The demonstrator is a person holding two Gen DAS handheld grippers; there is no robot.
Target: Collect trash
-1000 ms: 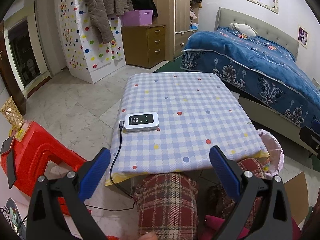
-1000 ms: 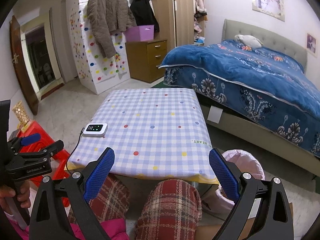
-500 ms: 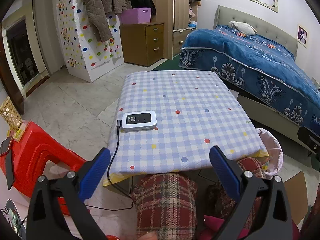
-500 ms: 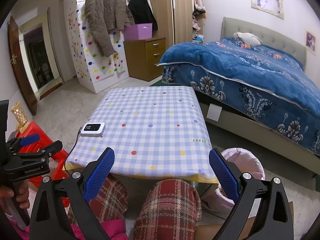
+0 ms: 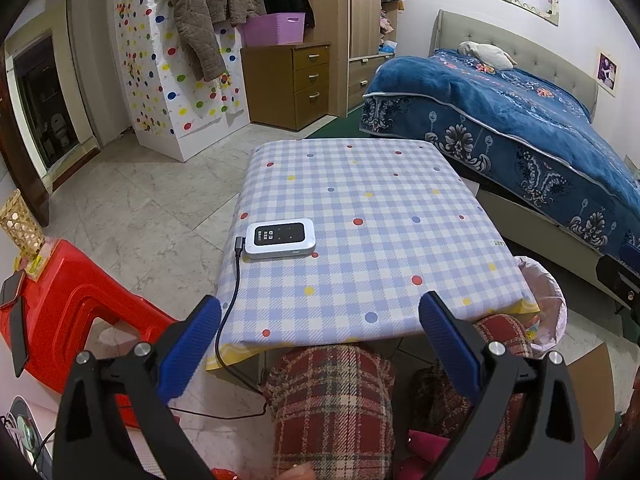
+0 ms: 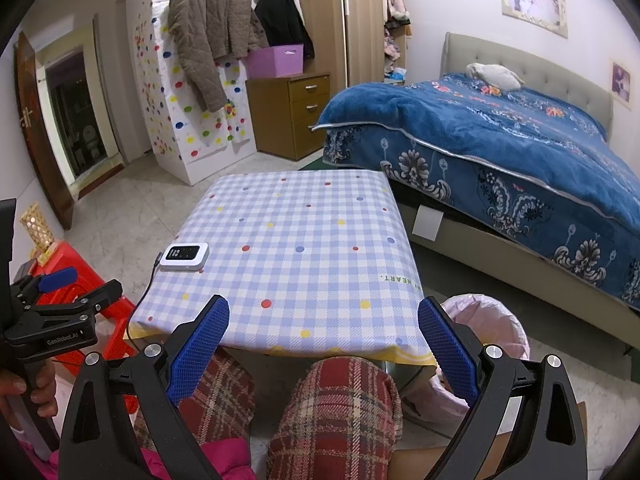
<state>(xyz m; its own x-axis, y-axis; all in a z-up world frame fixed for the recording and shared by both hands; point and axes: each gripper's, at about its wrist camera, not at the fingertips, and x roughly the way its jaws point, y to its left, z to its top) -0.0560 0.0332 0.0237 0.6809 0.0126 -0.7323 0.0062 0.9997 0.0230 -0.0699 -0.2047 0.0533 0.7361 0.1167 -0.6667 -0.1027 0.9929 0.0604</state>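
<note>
A trash bin with a pink liner (image 6: pixel 488 332) stands on the floor at the table's right front corner; it also shows in the left wrist view (image 5: pixel 546 304). No loose trash shows on the blue checked table (image 5: pixel 384 216) (image 6: pixel 304 240). My left gripper (image 5: pixel 320 340) is open and empty, held above my knees before the table's near edge. My right gripper (image 6: pixel 323 340) is open and empty, at the same height. The left gripper also shows from the side in the right wrist view (image 6: pixel 56 312).
A white device (image 5: pixel 280 238) with a black cable lies on the table's left side, also in the right wrist view (image 6: pixel 185 256). A red plastic stool (image 5: pixel 68 312) stands left. A bed with a blue blanket (image 6: pixel 500 148) is on the right. A cardboard piece (image 5: pixel 592 392) lies by the bin.
Both views have shifted slightly, the table now a little nearer and more centred. Both grippers stay open and empty.
</note>
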